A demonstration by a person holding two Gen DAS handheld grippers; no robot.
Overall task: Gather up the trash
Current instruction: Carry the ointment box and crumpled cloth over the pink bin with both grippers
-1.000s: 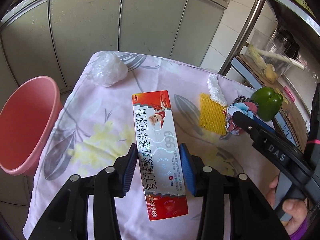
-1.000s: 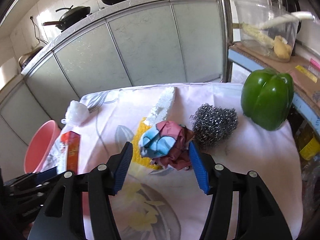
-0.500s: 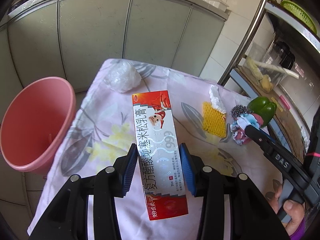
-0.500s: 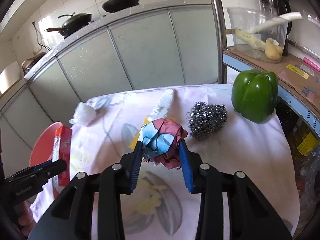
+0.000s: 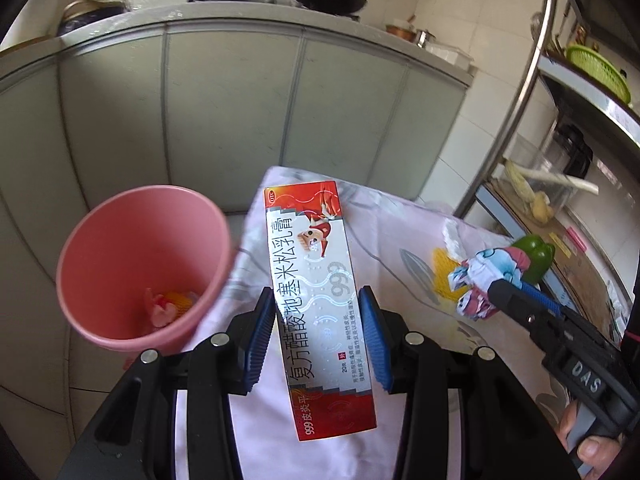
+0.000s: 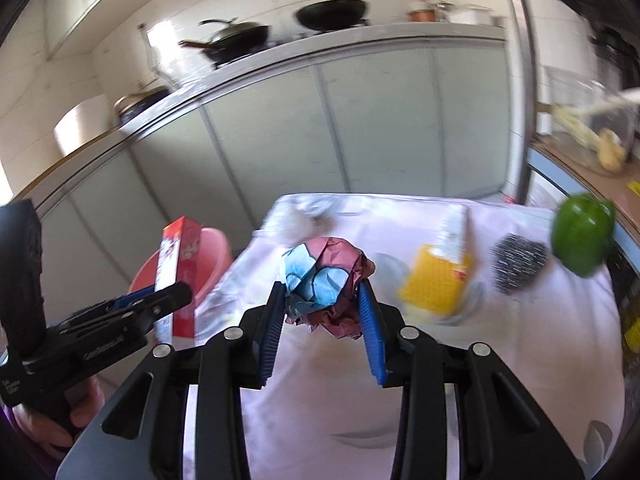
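Observation:
My left gripper (image 5: 316, 324) is shut on a long red and white ointment box (image 5: 316, 296) and holds it above the table's left edge, beside the pink bucket (image 5: 136, 264). The box also shows in the right wrist view (image 6: 178, 272). My right gripper (image 6: 322, 320) is shut on a crumpled ball of blue and maroon paper (image 6: 324, 280), lifted above the table; the ball also shows in the left wrist view (image 5: 484, 280). The bucket holds a few scraps (image 5: 170, 304).
On the floral tablecloth (image 6: 500, 360) lie a yellow sponge (image 6: 436, 284) with white foam, a steel scourer (image 6: 518, 262), a green pepper (image 6: 582, 238) and a white plastic wad (image 6: 294, 218). A metal rack (image 5: 532, 92) stands at the right, cabinets behind.
Both grippers have lifted and swung left towards the bucket. The right gripper closed on the paper ball and raised it. The box now hangs near the bucket's rim.

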